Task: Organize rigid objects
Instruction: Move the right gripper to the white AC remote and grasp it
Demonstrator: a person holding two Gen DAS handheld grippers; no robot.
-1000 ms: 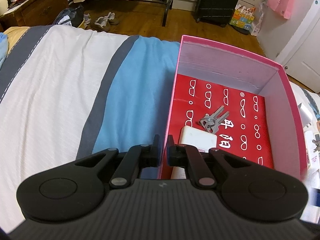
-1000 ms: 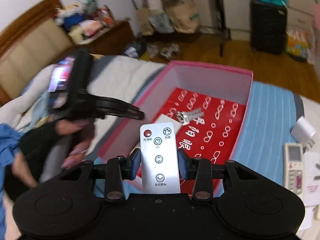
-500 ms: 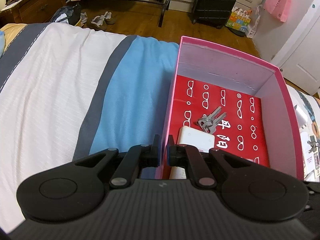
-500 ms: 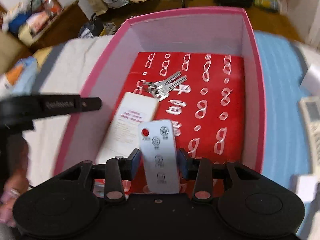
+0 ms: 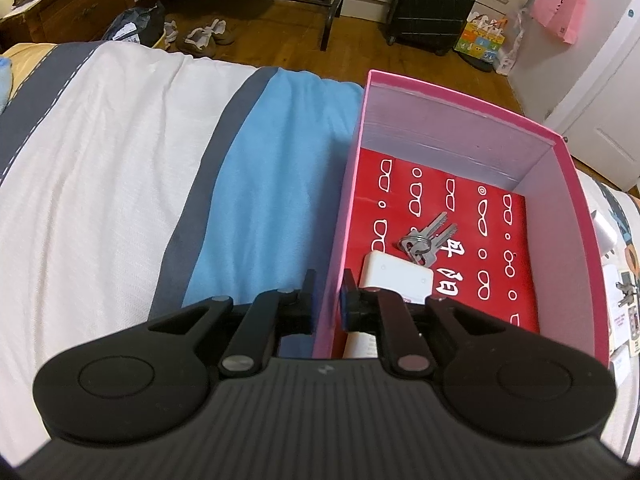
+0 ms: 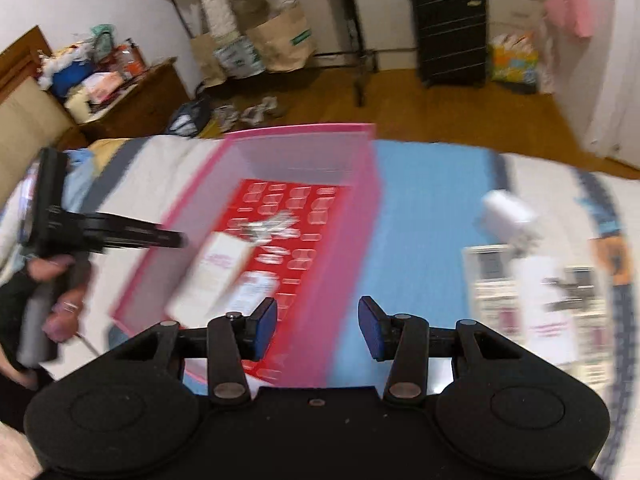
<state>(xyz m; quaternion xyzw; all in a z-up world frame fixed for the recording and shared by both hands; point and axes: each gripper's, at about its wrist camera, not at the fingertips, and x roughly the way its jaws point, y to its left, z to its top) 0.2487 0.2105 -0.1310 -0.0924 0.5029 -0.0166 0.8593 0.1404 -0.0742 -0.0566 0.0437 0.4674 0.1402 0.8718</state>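
A pink box (image 5: 452, 100) with a red patterned floor lies on the striped bedspread. Inside lie a bunch of keys (image 5: 426, 236) and a flat white box (image 5: 396, 276). My left gripper (image 5: 328, 300) straddles the box's near left wall; its jaws are opening and the pads stand just off the wall. In the blurred right wrist view, a small white remote (image 6: 256, 292) lies in the pink box (image 6: 300, 136) beside the flat white box (image 6: 218, 276). My right gripper (image 6: 318, 328) is open and empty, above the box's right wall.
On the bedspread right of the box lie a white charger (image 6: 506, 210), another remote (image 6: 494, 276) and papers (image 6: 548, 300). A hand holds the left gripper (image 6: 100, 236) at the box's left. Beyond the bed's edge are a wooden floor, shoes (image 5: 204, 34) and a black suitcase (image 5: 436, 0).
The right gripper let go of the white remote, which now lies in the box, and swung back and to the right. The left jaws parted slightly around the box wall.
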